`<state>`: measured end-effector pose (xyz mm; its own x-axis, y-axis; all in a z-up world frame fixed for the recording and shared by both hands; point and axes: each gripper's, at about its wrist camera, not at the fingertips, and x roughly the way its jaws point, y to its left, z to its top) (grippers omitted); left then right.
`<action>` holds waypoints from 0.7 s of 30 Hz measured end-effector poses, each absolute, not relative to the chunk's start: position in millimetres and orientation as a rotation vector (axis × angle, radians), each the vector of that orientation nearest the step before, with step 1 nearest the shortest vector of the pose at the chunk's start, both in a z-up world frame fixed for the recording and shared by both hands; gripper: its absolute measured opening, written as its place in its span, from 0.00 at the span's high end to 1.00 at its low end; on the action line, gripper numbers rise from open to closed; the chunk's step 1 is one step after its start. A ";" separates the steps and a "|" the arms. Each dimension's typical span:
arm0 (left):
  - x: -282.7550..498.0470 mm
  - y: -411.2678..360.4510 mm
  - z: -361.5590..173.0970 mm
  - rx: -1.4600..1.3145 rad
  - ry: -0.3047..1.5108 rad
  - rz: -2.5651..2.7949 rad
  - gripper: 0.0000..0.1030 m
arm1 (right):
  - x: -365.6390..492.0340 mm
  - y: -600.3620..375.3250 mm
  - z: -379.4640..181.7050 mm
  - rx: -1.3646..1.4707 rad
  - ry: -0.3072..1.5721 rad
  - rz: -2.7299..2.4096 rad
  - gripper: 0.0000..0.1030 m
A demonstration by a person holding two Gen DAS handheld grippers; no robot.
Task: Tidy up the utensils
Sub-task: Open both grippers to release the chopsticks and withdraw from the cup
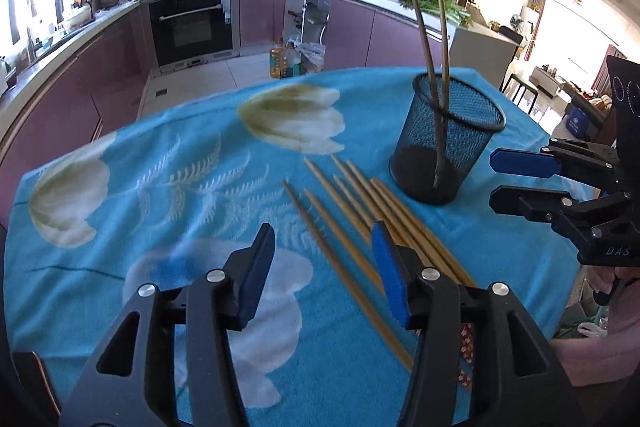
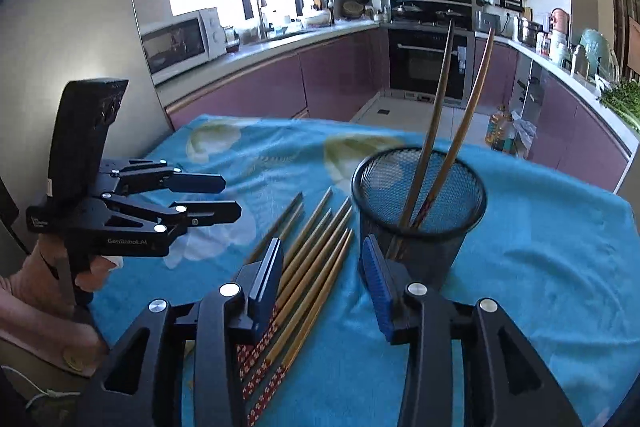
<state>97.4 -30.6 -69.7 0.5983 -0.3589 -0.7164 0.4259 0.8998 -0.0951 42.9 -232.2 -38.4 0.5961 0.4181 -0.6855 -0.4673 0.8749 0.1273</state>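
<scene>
Chopsticks (image 1: 360, 223) of pale bamboo, thin and tapered, lie in a loose row on the blue flowered cloth (image 1: 160, 187), just beside a round black wire-mesh cup (image 1: 448, 143) holding two more upright. Both the left gripper (image 1: 324, 267) and right gripper (image 2: 320, 279) hover with blue-padded jaws apart, gripping nothing. Only the right view shows the sticks' red patterned ends and a microwave (image 2: 180, 43); only the left shows the greens (image 1: 436, 3) on the counter.

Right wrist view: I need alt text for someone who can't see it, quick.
The open right gripper hovers over a row of bamboo chopsticks lying on a blue floral tablecloth. Beside them a black mesh cup holds two upright chopsticks. The left gripper, also open and empty, is at the left.
</scene>
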 end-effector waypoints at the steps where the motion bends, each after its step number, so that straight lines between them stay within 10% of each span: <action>1: 96.5 -28.8 -76.8 0.087 0.829 -0.458 0.51 | 43.5 -230.3 -45.2 -0.062 0.801 0.511 0.62; 21: 99.0 -54.3 -118.1 0.121 0.938 -0.420 0.58 | 47.0 -232.7 -88.9 -0.038 0.921 0.438 0.69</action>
